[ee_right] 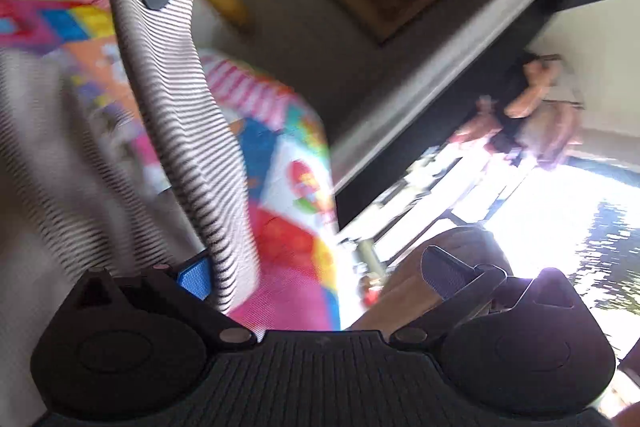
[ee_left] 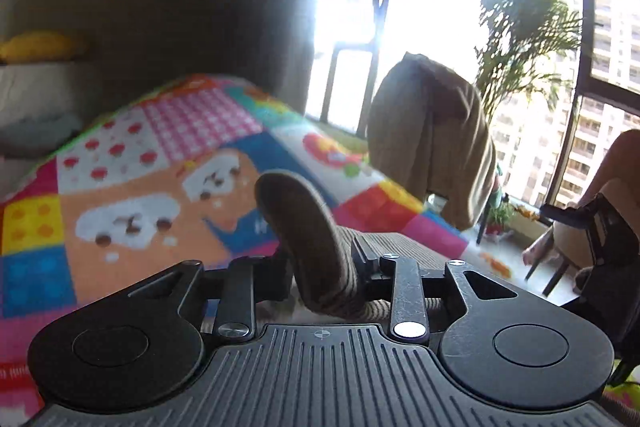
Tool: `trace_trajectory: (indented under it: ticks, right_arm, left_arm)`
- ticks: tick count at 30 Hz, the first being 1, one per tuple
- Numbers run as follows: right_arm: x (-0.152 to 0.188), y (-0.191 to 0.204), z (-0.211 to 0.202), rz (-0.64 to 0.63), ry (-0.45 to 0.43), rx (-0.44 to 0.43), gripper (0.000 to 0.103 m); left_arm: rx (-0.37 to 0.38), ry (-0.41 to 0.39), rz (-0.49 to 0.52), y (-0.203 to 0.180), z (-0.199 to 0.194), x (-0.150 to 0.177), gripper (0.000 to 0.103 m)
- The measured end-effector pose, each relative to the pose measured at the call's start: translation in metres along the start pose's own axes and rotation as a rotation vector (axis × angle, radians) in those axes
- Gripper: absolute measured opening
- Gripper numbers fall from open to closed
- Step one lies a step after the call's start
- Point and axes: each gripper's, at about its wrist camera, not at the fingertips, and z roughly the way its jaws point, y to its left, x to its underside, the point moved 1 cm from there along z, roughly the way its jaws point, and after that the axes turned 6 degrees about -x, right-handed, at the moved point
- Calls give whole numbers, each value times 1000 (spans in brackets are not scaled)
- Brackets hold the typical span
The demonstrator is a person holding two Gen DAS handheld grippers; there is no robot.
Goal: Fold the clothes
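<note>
The striped garment (ee_right: 176,131), a thin ribbed knit in pale and dark bands, hangs above the patchwork play mat (ee_left: 160,155). A bunched fold of it stands pinched in the left gripper (ee_left: 320,259), whose jaws are narrow and clamped on the cloth. The right gripper (ee_right: 320,279) has its jaws wide, and the blue pad (ee_right: 194,277) lies against the fabric's edge. Beyond the mat's far corner, a brown cloth (ee_left: 432,139) drapes over a chair.

left wrist view: sits right behind the left claw (ee_left: 320,259), low over the patchwork mat (ee_left: 132,187), facing the bright window (ee_left: 432,27)
right wrist view: rolled hard sideways, close up on the striped cloth (ee_right: 180,131), facing the wall
shared: same mat, same window, and the left claw pinching the cloth
</note>
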Motion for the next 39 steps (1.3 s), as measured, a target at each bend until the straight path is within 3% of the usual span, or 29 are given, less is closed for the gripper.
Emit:
trace_trajectory:
  ticks: [2, 4, 6, 10, 13, 17, 18, 22, 27, 35, 39]
  right_arm:
    - [7, 0, -3, 39, 33, -115, 103]
    - [7, -14, -3, 136, 54, -223, 103]
    - [3, -36, 0, 273, 61, -308, 103]
    - [-2, -75, 23, 537, 88, -374, 103]
    - [8, -74, 55, 627, 174, -375, 103]
    - [28, -41, 94, 620, 350, -401, 103]
    - [32, -40, 91, 643, 344, -399, 103]
    - [45, -49, 97, 775, 398, -460, 103]
    - [50, -53, 102, 783, 398, -551, 103]
    - [51, -53, 100, 806, 363, -565, 103]
    - [54, -69, 103, 840, 367, -637, 103]
  left_arm:
    - [-39, 101, -28, 15, 6, 24, 40]
    - [-74, 162, -35, 27, 6, 39, 58]
    - [-103, 172, -36, 37, 3, 40, 77]
    - [-120, 130, -91, 56, -10, 26, 92]
    - [-83, 143, -105, 51, -7, 19, 95]
    - [-201, 260, -8, 40, 23, 35, 95]
    - [-223, 287, 5, 41, 30, 41, 97]
    - [-192, 296, -33, 52, 31, 51, 100]
    - [-130, 307, -73, 60, 29, 51, 103]
    - [-128, 284, -76, 59, 26, 52, 103]
    - [-116, 275, -148, 67, 16, 38, 103]
